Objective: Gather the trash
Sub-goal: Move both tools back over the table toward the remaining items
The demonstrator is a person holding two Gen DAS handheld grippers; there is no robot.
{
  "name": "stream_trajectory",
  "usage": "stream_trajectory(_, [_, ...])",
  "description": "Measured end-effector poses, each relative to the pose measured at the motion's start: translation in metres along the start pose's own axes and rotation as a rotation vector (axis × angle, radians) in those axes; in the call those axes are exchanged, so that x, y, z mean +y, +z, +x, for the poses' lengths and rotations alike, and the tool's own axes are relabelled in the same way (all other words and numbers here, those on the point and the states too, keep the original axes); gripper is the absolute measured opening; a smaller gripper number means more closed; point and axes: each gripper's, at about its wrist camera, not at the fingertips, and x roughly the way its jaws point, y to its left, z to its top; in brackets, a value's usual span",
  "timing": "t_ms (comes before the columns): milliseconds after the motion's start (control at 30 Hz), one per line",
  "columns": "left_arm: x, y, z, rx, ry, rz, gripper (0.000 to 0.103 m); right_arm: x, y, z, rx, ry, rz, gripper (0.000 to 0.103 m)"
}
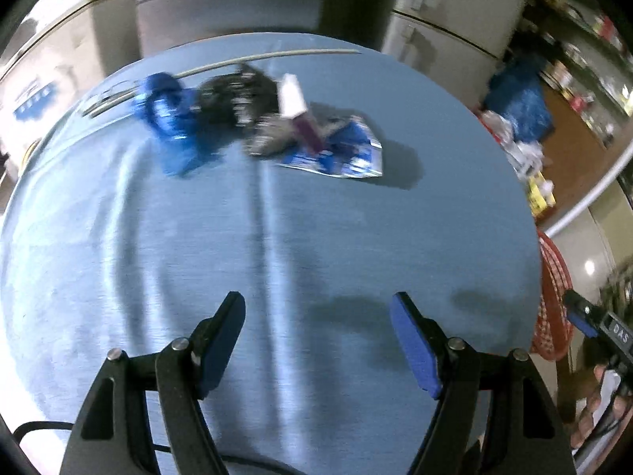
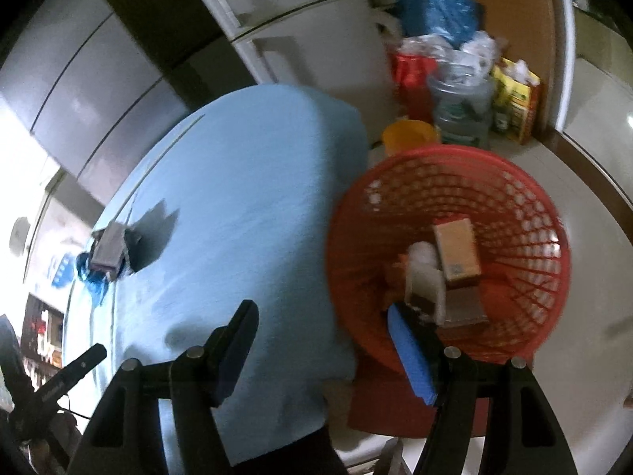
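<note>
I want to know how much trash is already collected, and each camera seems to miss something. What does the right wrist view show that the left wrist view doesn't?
Only the right wrist view looks into the red basket: a cardboard box and white scraps already lie inside. Only the left wrist view separates the remaining pile: a blue wrapper, black crumpled trash and a flat blue packet. Both show the blue table, the pile on it, and open, empty jaws on the left gripper and right gripper.

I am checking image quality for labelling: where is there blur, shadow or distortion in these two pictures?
Left wrist view: trash pile smeared by motion blur, table streaked, dark shadows beside the wrapper. Right wrist view: red basket rim blurred, fisheye bends the cabinets, corners black.
</note>
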Motion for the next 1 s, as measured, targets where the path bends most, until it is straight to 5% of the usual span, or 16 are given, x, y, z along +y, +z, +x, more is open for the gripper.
stream_trajectory(400, [0.068,0.000,-0.006,-0.033,0.058,-0.125,0.076,0.098,0.007,0.031,0.052,0.106,-0.167,0.072])
stream_trajectory(700, [0.083,-0.006,-0.013,-0.042,0.070,-0.159,0.076,0.178,0.040,0.079,0.102,0.279,-0.187,0.072])
stream_trajectory(1000, [0.085,-0.004,-0.014,-0.036,0.089,-0.152,0.076,0.228,0.060,0.133,0.142,0.299,-0.173,0.071])
